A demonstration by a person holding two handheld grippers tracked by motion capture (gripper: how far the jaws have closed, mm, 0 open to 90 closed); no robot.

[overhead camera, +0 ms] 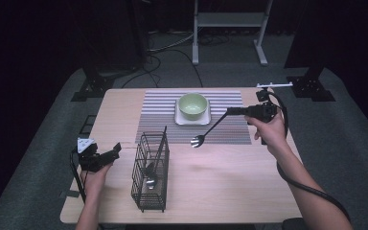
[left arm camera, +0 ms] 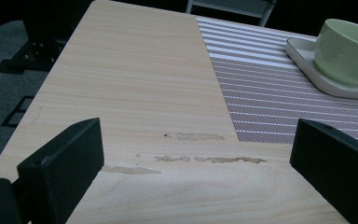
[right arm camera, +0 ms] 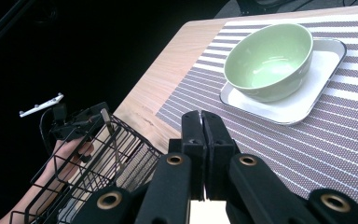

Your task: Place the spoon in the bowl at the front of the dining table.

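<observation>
My right gripper [overhead camera: 229,111] hangs above the right part of the striped placemat [overhead camera: 230,129], shut on the black handle of a fork [overhead camera: 197,140]. The fork slants down and left, its silver head just over the mat's front edge. In the right gripper view the two jaws of that gripper [right arm camera: 203,119] are pressed together, and the fork is hidden there. My left gripper [overhead camera: 115,149] rests low near the table's left edge, left of the wire basket [overhead camera: 151,191]. Its jaws [left arm camera: 196,140] stand wide apart over bare wood with nothing between them.
The black wire basket [right arm camera: 88,163] holds a spoon [overhead camera: 149,181] and a dark-handled utensil [overhead camera: 160,143]. A green bowl [overhead camera: 193,105] sits on a white square plate [overhead camera: 184,120] at the back of the placemat [left arm camera: 270,102]. The table's front right is bare wood [overhead camera: 230,187].
</observation>
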